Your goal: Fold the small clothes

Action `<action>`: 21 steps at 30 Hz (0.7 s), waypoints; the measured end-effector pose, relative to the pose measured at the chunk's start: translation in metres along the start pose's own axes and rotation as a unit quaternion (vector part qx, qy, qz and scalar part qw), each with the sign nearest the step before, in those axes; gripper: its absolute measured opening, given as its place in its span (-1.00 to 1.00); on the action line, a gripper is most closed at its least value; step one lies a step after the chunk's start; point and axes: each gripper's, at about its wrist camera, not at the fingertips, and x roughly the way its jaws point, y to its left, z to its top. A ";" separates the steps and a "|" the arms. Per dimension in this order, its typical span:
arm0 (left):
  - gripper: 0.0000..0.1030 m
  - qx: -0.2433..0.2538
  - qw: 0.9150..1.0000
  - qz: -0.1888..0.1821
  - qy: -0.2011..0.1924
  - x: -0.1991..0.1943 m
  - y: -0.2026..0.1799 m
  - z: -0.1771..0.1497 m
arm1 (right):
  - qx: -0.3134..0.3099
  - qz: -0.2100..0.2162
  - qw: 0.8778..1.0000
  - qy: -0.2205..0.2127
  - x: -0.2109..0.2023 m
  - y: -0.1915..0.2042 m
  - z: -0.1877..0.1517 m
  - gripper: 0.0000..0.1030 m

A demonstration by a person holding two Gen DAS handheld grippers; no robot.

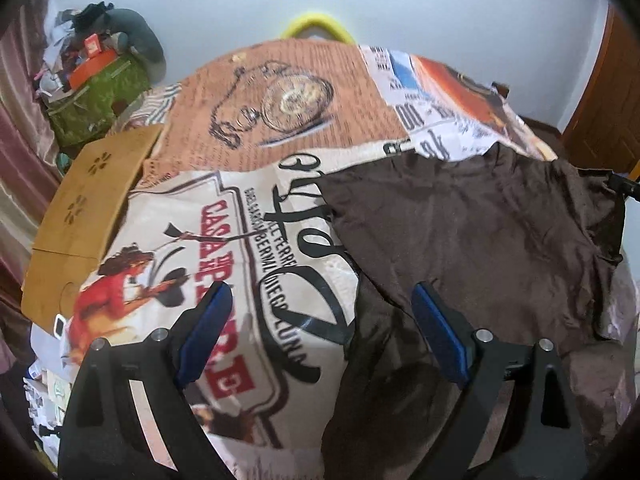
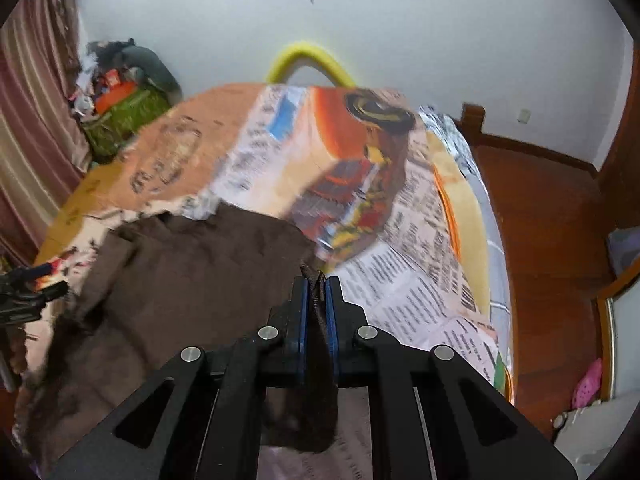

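Observation:
A small dark brown garment [image 1: 480, 232] lies spread on the printed bedcover [image 1: 256, 120], mostly to the right in the left wrist view. My left gripper [image 1: 320, 300] is open, its blue pads apart above the garment's near left part. My right gripper [image 2: 317, 280] is shut on an edge of the brown garment [image 2: 180, 288], with cloth pinched between its blue pads and hanging down behind them. The right gripper [image 1: 622, 186] shows at the far right edge of the left wrist view. The left gripper [image 2: 24, 292] shows at the left edge of the right wrist view.
A tan cardboard sheet [image 1: 88, 208] lies at the bed's left side. A cluttered green box [image 1: 96, 96] stands by the curtain at far left. A yellow curved bar [image 2: 308, 60] rises behind the bed. Wooden floor [image 2: 548, 220] runs on the right.

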 end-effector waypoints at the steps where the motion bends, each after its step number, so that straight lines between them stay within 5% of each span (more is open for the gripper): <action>1: 0.79 -0.001 1.000 -0.001 -0.007 -0.008 0.002 -0.002 | -0.001 0.009 1.000 -0.003 -0.005 0.008 0.004 -0.85; 10: 0.79 -0.004 1.000 0.005 -0.016 -0.030 0.018 -0.017 | -0.026 0.046 0.999 -0.008 0.004 0.068 0.017 -0.85; 21: 0.79 -0.011 1.000 0.010 0.009 -0.013 0.030 -0.033 | 0.003 0.099 0.993 0.057 0.076 0.112 0.000 -0.77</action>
